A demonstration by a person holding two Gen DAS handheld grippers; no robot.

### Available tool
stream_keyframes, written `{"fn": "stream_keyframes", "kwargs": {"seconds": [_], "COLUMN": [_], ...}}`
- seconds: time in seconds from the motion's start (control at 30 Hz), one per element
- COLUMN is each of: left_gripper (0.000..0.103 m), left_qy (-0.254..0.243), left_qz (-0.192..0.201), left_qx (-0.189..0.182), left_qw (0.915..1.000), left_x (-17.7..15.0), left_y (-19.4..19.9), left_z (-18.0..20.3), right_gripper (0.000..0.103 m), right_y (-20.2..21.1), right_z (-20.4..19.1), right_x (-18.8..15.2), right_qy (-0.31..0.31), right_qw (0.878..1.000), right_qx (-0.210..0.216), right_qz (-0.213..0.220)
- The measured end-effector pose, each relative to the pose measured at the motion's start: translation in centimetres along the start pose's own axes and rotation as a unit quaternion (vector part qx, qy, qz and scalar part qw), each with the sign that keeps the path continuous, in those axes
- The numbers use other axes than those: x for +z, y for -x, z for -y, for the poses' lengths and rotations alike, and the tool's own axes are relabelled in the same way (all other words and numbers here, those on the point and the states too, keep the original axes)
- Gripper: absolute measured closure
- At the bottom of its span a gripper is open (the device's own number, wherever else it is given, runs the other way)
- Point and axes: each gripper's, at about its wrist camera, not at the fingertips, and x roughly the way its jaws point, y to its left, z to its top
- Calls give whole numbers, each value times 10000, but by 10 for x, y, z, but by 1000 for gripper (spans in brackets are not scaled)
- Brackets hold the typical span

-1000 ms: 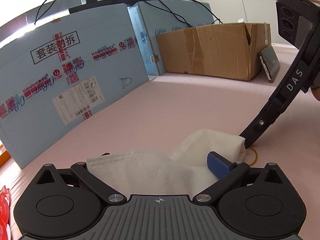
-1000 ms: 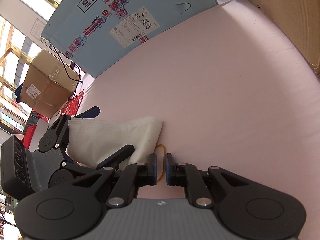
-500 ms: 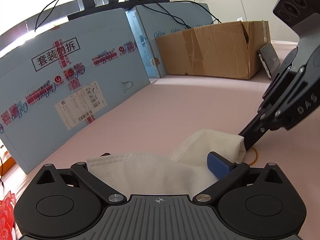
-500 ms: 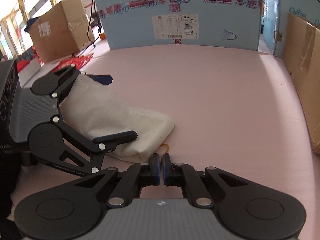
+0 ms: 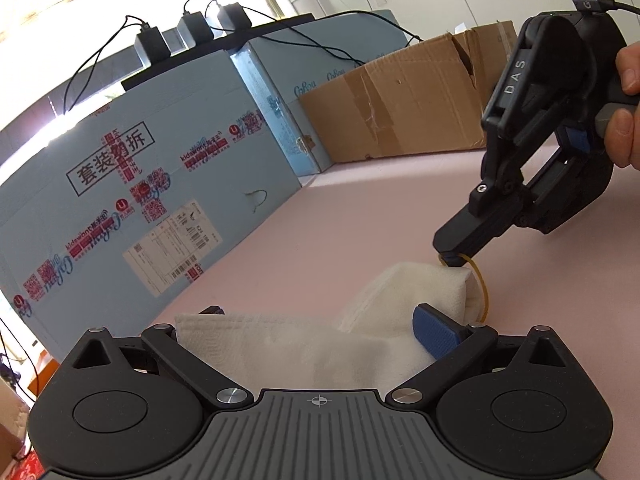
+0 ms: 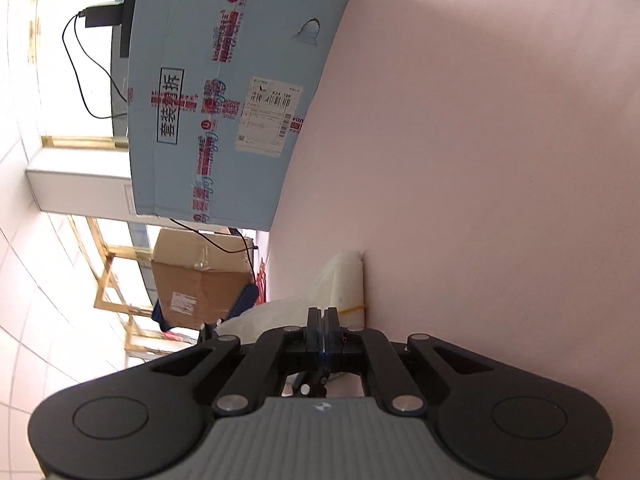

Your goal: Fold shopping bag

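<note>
A white shopping bag (image 5: 312,344), folded into a thick bundle, lies on the pink table (image 5: 360,208). My left gripper (image 5: 320,316) is shut across its width; the blue right pad (image 5: 434,332) presses its side, while the left finger is mostly hidden behind the fabric. My right gripper (image 5: 452,258), held by a person's hand (image 5: 624,120), is shut on a yellow rubber band (image 5: 482,288). It holds the band just above the bag's far end, and the band loops down around that end. The right wrist view, rolled sideways, shows the shut gripper (image 6: 322,314), the band (image 6: 353,309) and the bag (image 6: 340,276).
A tall blue printed carton (image 5: 140,184) walls the left and back of the table, with power adapters (image 5: 192,28) and cables on top. A brown cardboard box (image 5: 400,108) stands at the back right. Pink tabletop stretches beyond the bag.
My right gripper closed fully on the rubber band, rolled over and lifted it from the table to the top of the bag's end. My left gripper kept its hold, shifting slightly.
</note>
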Motion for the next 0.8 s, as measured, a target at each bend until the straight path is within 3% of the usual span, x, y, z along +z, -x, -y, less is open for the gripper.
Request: {"fn": "stream_keyframes", "kwargs": {"seconds": [0.17,0.4,0.6,0.7,0.8], "left_gripper": [3,3,2,0,0], "left_qy": [-70,-29,137,450,1042], "left_qz": [28,29,-19,-136,-381], "left_qx": [12,-15,-108,-275,-380], "left_qw": [10000,10000,9998,9985,9931], "left_x": [-9,-10,-12,-13,-16], "left_y": [8,10,8,5,-4], "left_z": [-14,-16,-21,-34,-54], "right_gripper": [102,102,102,102,102], "right_y": [-16,-35,-5,19,27], "right_z": [-3,-18,-21,-16,-13], "right_x": [3,8,6,7,5], "right_qy": [-254,-54,167,293,503], "right_qw": [9996,9998,9998,9990,9959], "right_qx": [49,-191,-22,-248,-737], "right_qz": [61,14,142,241,132]}}
